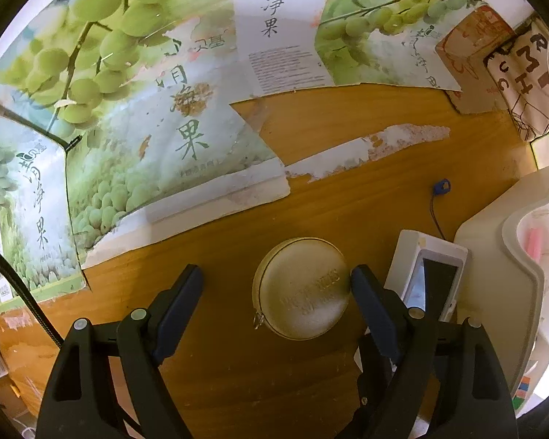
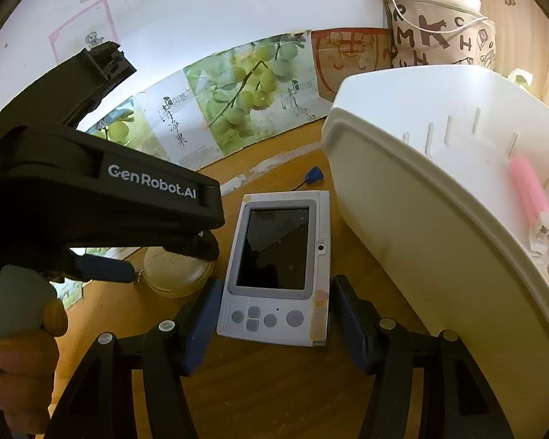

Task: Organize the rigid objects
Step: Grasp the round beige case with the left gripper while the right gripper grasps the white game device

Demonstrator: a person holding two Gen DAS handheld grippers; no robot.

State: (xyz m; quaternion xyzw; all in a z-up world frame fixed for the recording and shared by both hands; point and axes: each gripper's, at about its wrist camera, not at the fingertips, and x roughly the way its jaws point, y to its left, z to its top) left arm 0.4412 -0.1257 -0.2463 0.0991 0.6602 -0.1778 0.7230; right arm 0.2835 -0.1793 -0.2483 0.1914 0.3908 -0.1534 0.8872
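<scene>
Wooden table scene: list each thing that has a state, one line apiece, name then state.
round case: zipped shut, flat on the wooden table, between the open fingers.
handheld device: screen dark, lying face up.
white bin: open, a pink item inside.
left gripper: open, around the case.
right gripper: open, pads either side of the device, a gap showing.

Bare wooden tabletop (image 1: pixel 347 190) between grape-printed cardboard (image 1: pixel 135 139) and white bin (image 2: pixel 439 219), small blue tag (image 1: pixel 443 185) midway.
</scene>
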